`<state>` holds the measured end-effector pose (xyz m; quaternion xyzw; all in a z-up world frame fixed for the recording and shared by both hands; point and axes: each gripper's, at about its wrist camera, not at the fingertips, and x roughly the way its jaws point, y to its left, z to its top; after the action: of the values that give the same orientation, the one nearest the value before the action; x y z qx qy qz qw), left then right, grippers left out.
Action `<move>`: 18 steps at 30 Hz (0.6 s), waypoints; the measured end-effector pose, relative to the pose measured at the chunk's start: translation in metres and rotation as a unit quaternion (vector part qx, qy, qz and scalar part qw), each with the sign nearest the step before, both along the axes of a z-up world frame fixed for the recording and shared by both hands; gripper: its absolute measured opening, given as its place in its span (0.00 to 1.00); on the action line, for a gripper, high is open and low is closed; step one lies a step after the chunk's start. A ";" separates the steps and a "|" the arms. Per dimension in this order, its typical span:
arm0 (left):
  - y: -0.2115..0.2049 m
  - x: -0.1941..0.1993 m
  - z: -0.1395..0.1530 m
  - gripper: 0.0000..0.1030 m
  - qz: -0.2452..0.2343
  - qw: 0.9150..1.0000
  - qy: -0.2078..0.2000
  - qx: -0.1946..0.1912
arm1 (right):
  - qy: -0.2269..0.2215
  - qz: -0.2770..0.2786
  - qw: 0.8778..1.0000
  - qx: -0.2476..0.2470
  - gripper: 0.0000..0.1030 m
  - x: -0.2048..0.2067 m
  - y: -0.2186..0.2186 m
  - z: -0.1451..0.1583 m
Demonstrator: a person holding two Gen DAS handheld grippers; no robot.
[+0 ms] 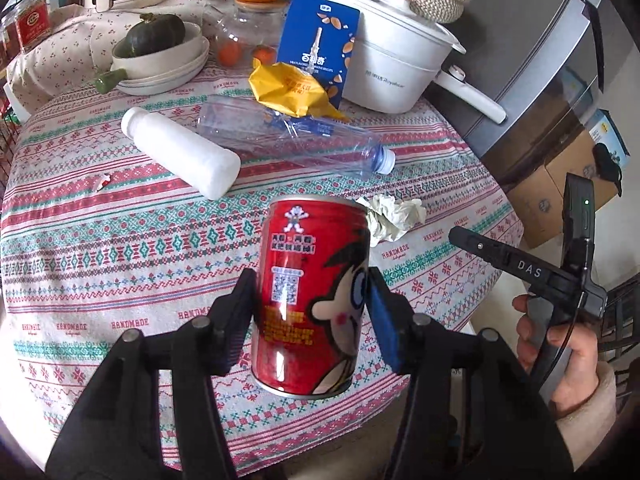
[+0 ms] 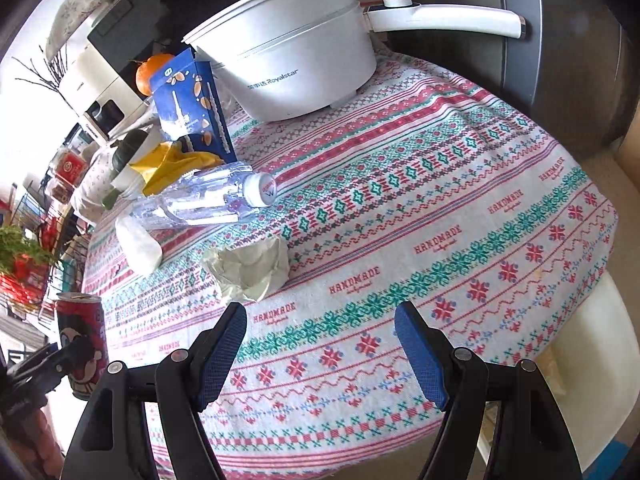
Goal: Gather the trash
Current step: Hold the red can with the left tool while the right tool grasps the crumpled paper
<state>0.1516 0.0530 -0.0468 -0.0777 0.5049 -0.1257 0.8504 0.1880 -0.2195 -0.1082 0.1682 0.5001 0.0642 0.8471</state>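
While pinching a red can between both pads, left gripper held above the counter, can tilted slightly and clear of the patterned cloth. Right gripper spread wide with nothing between its blue pads, hovering over the near edge of the counter; gripped by a hand at the right of the left wrist view. Crumpled white paper lying on the cloth just ahead of the right gripper, beside the can in the left wrist view. Farther back, a clear plastic bottle on its side, cap toward the right, and a white bottle also on its side, near it. Yellow wrapper crumpled against a blue snack box standing upright. White electric pot behind, with its handle reaching off to the right. Stacked bowls holding a dark green squash at the back left.
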 end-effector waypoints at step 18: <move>0.027 0.017 -0.012 0.54 0.062 0.997 0.023 -0.031 | 0.001 -0.009 0.992 0.128 0.41 0.055 0.044 -0.051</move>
<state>0.1688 0.0798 -0.0588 -0.1382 0.5141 -0.0870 0.8420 0.2427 -0.1752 -0.1592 0.2797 0.4868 0.1195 0.8189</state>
